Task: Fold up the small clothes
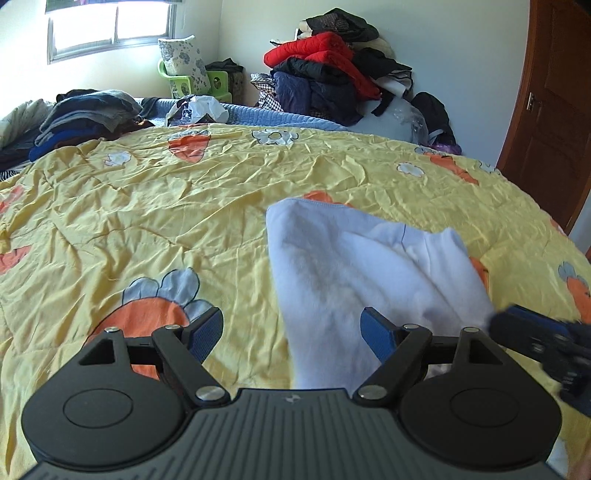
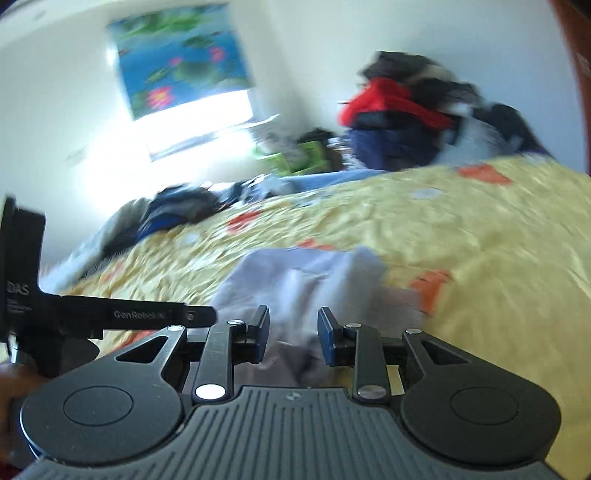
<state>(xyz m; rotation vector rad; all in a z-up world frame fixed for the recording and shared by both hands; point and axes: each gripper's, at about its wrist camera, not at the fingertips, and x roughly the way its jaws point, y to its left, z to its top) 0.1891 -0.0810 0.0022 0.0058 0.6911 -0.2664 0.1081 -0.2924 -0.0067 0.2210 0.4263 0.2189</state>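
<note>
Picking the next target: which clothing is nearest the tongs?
The white garment lying alone on the yellow quilt, right before both tongs. The folded dark stack and red-jacket heap sit far behind.

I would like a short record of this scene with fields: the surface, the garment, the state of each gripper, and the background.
surface: yellow quilt with orange and blue cartoon print
garment: white garment, partly folded, lying on the quilt
left gripper: open wide, nothing between its pads
right gripper: partly open, above the garment, not gripping it
background: pile of clothes with a red jacket, folded dark stack, window, wooden door
</note>
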